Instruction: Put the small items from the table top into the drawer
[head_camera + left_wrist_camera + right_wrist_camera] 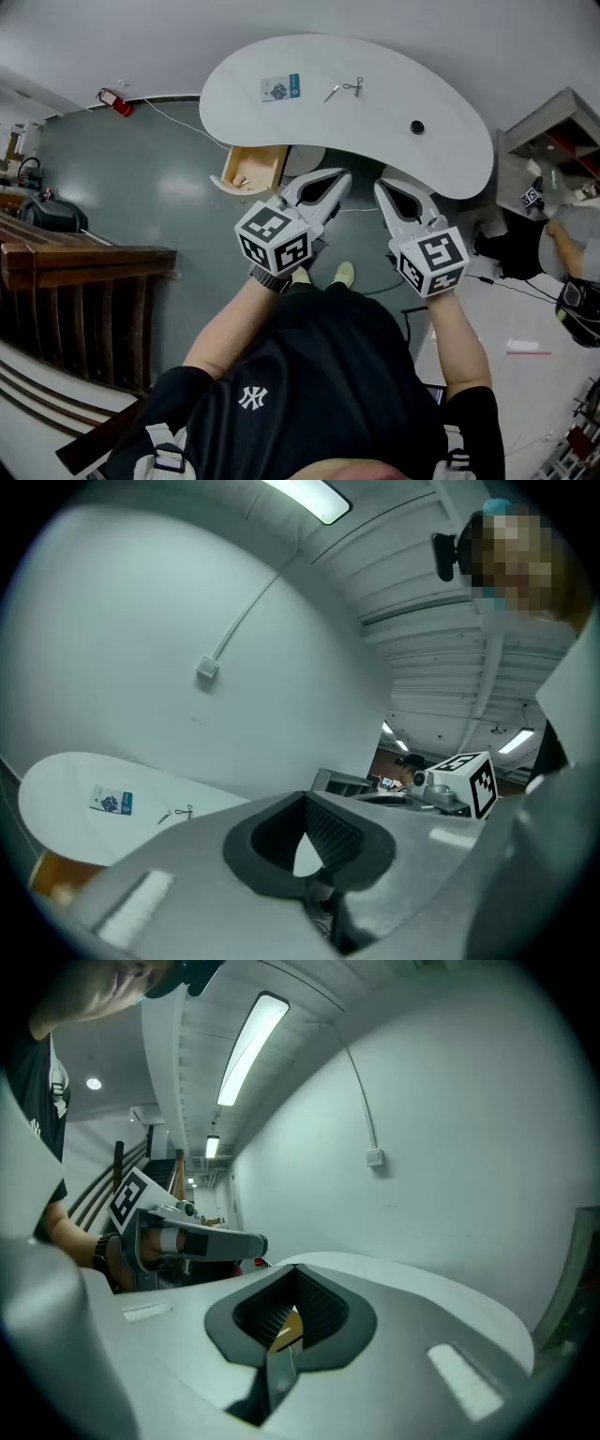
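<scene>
1. Left gripper [339, 178]: claw closed, pads meeting at the tips, nothing between them. Its own view shows only a small open window behind the tips.
2. Right gripper [386, 186]: claw fully closed and empty. The wooden drawer shows through the window behind its tips in its own view.
3. Both grippers are side by side, pointing slightly down at the table [450, 159]. They sit just short of the tabletop's near edge and touch nothing.
4. Blue-and-white packet [281, 88]: flat on the left half of the tabletop, about midway between the far and near edges.
5. Small scissors [353, 87]: near the middle of the tabletop, right of the packet and apart from it. A small metal piece [332, 93] lies just beside them on the left; can't tell what it is.
6. Black round spot [417, 127]: on the tabletop toward the right end.
7. Drawer [255, 169]: wooden, pulled open under the tabletop's near edge on the left side, just beyond the left gripper. Something small and pale lies inside; too small to identify.
8. All the items are on the tabletop, well apart from both claws.
</scene>
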Available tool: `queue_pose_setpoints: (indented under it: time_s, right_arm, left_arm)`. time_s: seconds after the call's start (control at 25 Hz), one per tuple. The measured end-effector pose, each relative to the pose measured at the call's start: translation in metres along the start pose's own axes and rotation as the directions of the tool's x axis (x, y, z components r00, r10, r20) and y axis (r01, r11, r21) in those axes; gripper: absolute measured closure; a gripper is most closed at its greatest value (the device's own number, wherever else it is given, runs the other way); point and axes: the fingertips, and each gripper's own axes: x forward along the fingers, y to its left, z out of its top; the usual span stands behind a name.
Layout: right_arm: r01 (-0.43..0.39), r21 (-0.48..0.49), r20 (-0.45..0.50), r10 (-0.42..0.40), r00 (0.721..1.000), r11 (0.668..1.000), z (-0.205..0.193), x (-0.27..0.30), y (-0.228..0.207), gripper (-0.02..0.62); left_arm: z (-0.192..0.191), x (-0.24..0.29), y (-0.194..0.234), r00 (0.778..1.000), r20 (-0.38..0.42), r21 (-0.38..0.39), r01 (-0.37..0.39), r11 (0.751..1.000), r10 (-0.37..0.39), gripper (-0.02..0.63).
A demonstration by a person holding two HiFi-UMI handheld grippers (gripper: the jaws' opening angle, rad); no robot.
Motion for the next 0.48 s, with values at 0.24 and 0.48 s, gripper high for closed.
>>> queue_pose_setpoints:
  time_s: [0.24,0.48]
  right_arm:
    - [0.015,0.02,0.014,-0.015,1.0,1.0,0.0,-0.012,-0.014,0.572]
    - [0.037,0.041,0.059,-0.039,0.998,0.998,0.01,-0.02,-0.035,0.572]
  left_arm:
    - [0.002,0.008,-0.005,1.0,0.008,0.006,-0.013,1.0,0.013,0.606]
    - [0.009,0.022,-0.008,1.0,0.017,0.031,-0.02,0.999,0.019,0.606]
